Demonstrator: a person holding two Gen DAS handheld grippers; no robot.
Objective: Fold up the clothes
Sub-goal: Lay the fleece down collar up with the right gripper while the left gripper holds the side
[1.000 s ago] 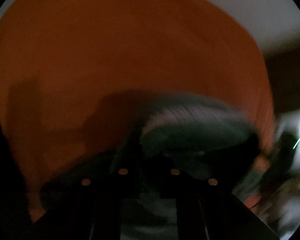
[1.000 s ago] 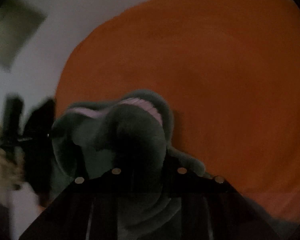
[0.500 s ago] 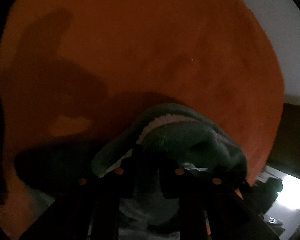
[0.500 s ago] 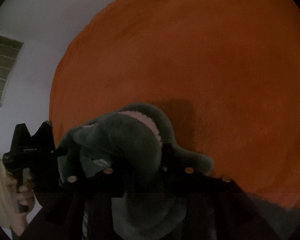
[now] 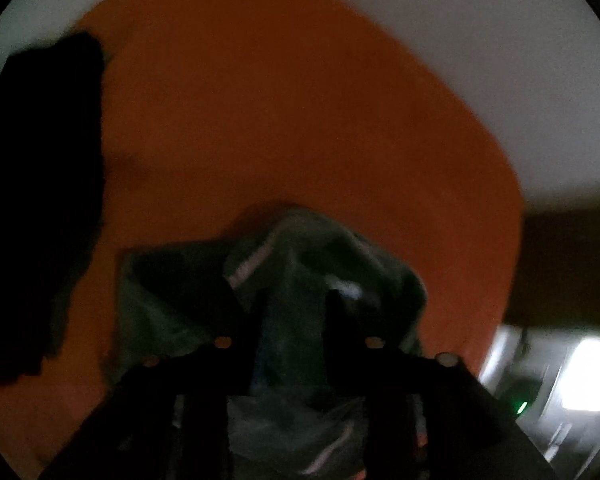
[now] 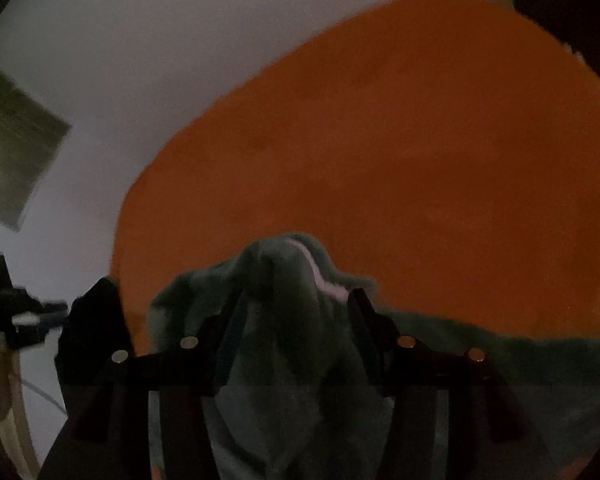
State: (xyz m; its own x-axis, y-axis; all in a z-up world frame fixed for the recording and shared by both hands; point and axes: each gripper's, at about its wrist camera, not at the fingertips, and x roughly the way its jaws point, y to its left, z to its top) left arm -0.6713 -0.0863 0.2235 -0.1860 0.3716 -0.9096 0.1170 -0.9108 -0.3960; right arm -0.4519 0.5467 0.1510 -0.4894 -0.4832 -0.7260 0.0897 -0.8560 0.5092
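We see a dark grey-green fleece garment with a pale pink ribbed trim [image 6: 296,320] bunched up at the near edge of a large orange cloth-covered surface [image 6: 420,152], with a fold of it rising in a hump between the two dark fingers of our right gripper [image 6: 296,300]. The jaws of that gripper are opening, and the fabric sits loosely in the gap between them; the pads stand clear on both sides of the hump. In the left wrist view the same garment [image 5: 300,264] lies heaped under and between the fingers of our left gripper [image 5: 296,300], whose jaws are also opening, with cloth between them but not pinched. The picture is blurred there, so finer folds cannot be told. Beyond the orange surface [image 5: 280,100] a pale wall [image 5: 480,60] runs behind it. At the far left edge of the left view hangs a black shape [image 5: 36,200] we cannot identify. In the right view a black device [image 6: 8,312] shows low at the left.
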